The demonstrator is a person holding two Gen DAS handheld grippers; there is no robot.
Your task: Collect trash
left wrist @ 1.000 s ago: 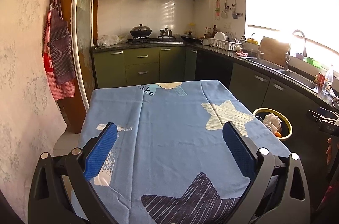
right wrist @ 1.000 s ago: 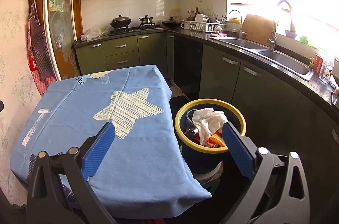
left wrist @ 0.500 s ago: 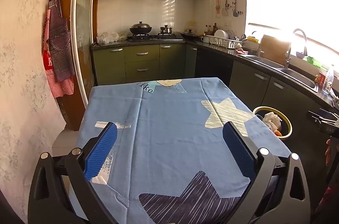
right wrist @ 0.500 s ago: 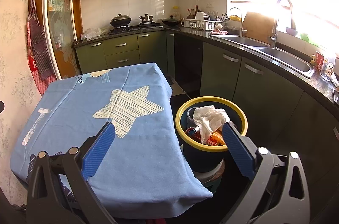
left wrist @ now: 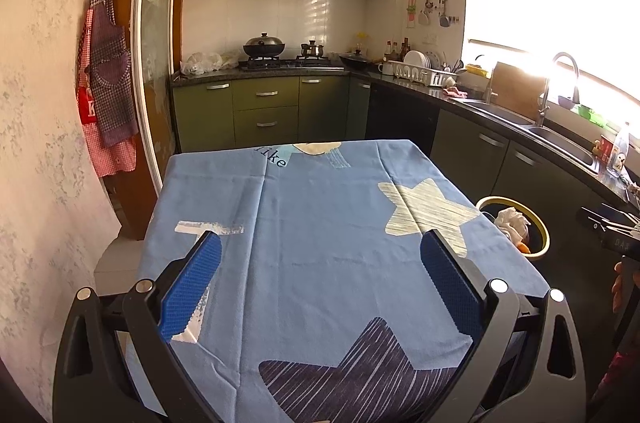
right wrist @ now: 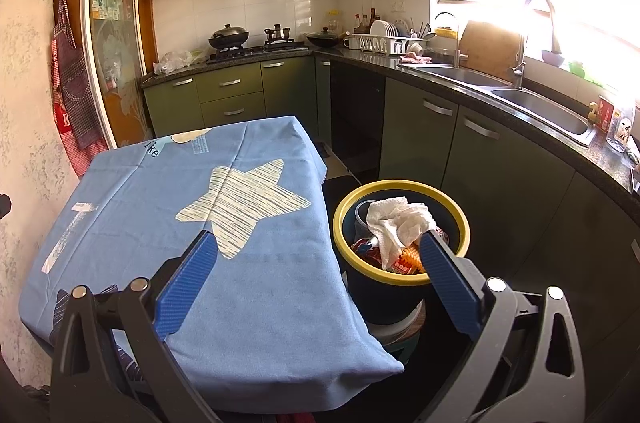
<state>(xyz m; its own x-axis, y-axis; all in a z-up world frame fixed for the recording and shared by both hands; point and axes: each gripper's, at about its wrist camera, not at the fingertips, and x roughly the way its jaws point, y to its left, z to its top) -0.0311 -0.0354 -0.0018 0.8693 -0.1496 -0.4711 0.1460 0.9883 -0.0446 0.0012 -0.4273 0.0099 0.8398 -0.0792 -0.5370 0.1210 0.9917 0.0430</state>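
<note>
A dark blue bin with a yellow rim (right wrist: 400,185) stands on the floor right of the table. Crumpled white paper (right wrist: 396,221) and red and orange wrappers lie inside it. The same bin (left wrist: 538,223) shows at the right in the left wrist view. My right gripper (right wrist: 318,251) is open above the table's right edge, its right finger in front of the bin. My left gripper (left wrist: 320,251) hangs open over the blue star-patterned tablecloth (left wrist: 320,223), holding nothing. No loose trash shows on the cloth.
Green kitchen cabinets (right wrist: 240,95) and a dark counter with a sink (right wrist: 540,107) run behind and to the right. A stove with pots (left wrist: 280,57) sits at the back. Aprons (left wrist: 106,75) hang on the left wall. A narrow floor strip separates table and cabinets.
Both views have shifted slightly; the table and bin sit a little lower and nearer in frame. Both grippers stay open and empty.
</note>
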